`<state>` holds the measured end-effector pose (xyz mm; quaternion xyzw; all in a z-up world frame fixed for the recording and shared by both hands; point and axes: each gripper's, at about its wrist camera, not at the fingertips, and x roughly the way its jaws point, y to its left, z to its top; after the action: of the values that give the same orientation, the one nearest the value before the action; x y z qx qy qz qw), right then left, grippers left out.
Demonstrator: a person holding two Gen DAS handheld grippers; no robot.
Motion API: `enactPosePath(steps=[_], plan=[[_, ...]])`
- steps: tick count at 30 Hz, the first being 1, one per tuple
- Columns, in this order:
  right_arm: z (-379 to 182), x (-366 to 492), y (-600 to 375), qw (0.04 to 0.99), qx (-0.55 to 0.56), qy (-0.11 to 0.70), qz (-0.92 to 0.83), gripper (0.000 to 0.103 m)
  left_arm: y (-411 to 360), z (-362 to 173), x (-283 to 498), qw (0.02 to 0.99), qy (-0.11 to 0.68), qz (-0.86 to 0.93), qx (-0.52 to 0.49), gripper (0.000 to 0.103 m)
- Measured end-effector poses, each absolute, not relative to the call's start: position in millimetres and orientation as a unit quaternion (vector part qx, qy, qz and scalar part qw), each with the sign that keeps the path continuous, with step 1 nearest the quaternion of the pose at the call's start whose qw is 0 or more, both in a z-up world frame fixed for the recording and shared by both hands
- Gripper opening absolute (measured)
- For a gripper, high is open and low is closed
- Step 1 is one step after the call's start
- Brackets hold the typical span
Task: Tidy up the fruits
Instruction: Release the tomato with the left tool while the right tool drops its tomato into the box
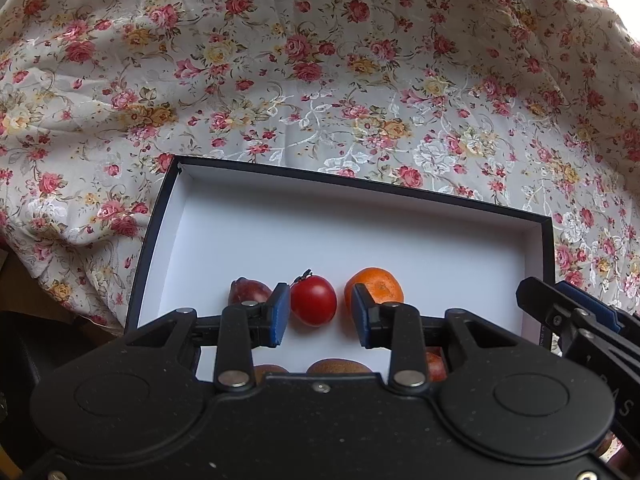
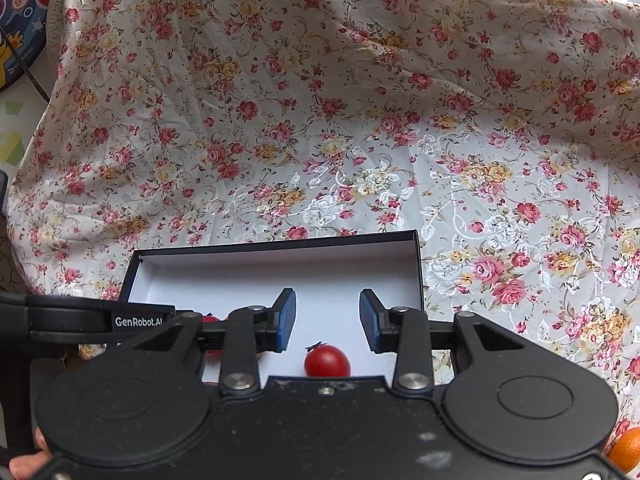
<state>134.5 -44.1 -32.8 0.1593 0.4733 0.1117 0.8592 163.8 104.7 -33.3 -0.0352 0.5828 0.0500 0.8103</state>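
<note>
The left tongs [image 1: 321, 316] stand apart, empty, with the small round red tomato [image 1: 313, 300] just ahead between their tips inside the white-lined black box [image 1: 400, 236]; the right tongs [image 2: 327, 320], also apart, hang farther back.

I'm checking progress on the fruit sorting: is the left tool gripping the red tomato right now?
No, the left tool is open, and the red tomato rests on the box floor between its fingers, untouched.

Red tomato [image 1: 313, 305], floral-patterned cloth [image 1: 320, 80]
</note>
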Motion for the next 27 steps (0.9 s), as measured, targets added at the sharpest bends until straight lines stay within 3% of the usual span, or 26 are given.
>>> enactPosePath(steps=[27], plan=[[-40,136,-43,0.848,0.144,0.502,0.092,0.039,91,-32,164,0.807,0.589,0.037,-0.013,0.042]])
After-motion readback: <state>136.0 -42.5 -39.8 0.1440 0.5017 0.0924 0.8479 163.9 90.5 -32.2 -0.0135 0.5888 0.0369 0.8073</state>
